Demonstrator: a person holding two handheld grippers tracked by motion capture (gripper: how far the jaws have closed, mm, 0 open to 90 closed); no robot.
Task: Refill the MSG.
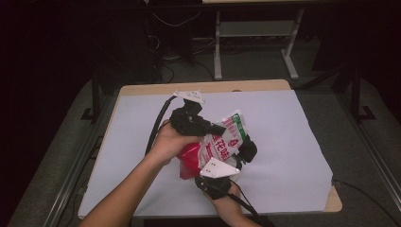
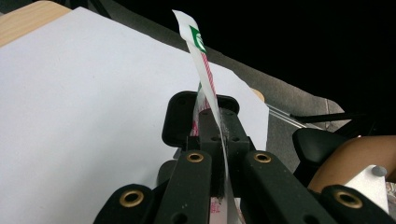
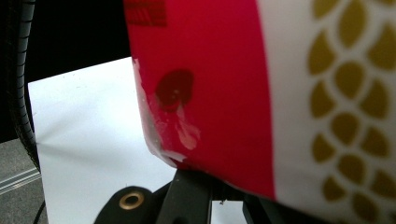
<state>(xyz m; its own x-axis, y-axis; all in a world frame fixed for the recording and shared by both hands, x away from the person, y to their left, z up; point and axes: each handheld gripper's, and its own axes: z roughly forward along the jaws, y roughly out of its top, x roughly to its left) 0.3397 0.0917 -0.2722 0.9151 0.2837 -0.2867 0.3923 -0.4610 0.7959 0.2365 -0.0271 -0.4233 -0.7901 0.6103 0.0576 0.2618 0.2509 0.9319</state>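
Snack bag held between my two grippers above the table centre.

The red and white snack bag is lifted off the white sheet, near the middle of the table, tilted with its green-marked top corner pointing up and to the far right. My left gripper is clamped on the bag's upper edge: in the left gripper view the thin film stands edge-on, pinched between the two closed jaws, its corner rising above them. My right gripper sits at the bag's near right side; in the right gripper view the red panel with gold leaf print presses close to the camera and covers the jaw tips, so I cannot tell whether they are closed on it. My left hand wraps the left gripper body, touching the bag's red lower part.
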